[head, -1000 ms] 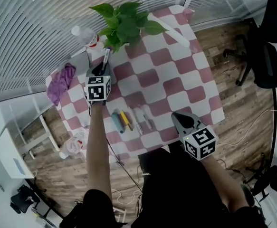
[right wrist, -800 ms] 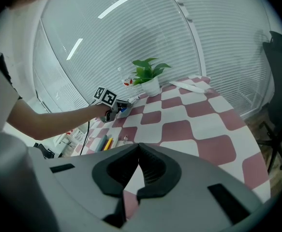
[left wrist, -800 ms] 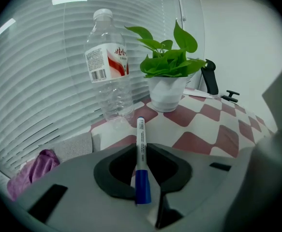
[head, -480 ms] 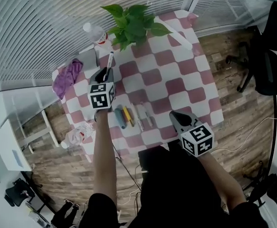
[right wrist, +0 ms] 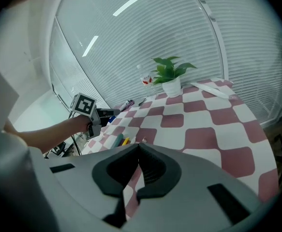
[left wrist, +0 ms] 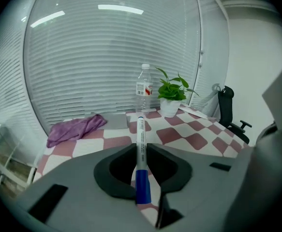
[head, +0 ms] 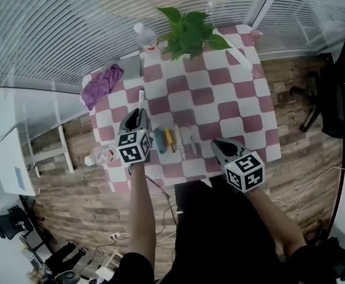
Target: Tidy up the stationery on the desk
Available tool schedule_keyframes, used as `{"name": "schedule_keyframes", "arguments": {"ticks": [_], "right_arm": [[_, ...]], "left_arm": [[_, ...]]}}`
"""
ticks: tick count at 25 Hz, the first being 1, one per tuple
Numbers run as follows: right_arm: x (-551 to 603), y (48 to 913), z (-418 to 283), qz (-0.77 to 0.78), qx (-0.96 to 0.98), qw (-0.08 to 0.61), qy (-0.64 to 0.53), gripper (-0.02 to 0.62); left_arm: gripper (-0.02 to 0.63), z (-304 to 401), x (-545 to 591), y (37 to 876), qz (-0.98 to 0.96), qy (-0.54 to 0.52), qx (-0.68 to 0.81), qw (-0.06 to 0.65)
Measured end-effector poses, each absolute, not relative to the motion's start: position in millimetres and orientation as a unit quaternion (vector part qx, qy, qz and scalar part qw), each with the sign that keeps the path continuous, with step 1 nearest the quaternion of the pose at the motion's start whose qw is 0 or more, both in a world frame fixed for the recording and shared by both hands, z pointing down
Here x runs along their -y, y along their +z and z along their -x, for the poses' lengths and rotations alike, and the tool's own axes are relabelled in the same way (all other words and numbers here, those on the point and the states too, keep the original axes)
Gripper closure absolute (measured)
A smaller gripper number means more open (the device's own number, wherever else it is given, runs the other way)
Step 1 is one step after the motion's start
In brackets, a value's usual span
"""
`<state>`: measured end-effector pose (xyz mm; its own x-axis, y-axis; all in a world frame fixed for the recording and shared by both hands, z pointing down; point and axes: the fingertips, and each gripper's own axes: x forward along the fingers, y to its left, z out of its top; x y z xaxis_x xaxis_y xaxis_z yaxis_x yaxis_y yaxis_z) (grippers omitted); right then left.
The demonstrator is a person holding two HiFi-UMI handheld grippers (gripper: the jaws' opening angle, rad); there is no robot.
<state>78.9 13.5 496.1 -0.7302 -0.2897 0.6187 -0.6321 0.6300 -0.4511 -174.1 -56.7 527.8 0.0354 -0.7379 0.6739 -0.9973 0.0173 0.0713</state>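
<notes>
A marker is gripped in the left gripper's jaws, near the table's front-left corner. The right gripper's jaws are closed, empty, at the front edge. Pens are laid between. A cloth, bottle and plant are ranged along the far edge.

Left gripper clamped on marker, right gripper fingers pressed together, both angled downward

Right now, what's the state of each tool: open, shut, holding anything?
left tool: closed on a white marker with a blue end.
right tool: closed, nothing between its jaws.
</notes>
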Motion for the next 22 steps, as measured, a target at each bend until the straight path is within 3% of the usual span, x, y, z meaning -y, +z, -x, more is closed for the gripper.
{"name": "schedule_keyframes", "arguments": {"ticks": [22], "right_arm": [[-39.0,508.4,-61.2,-0.238,0.861,0.272,0.358,0.574]], "left_arm": [[0.518,168.9,-68.5,584.6,-0.591,0.190,0.683,0.385]]}}
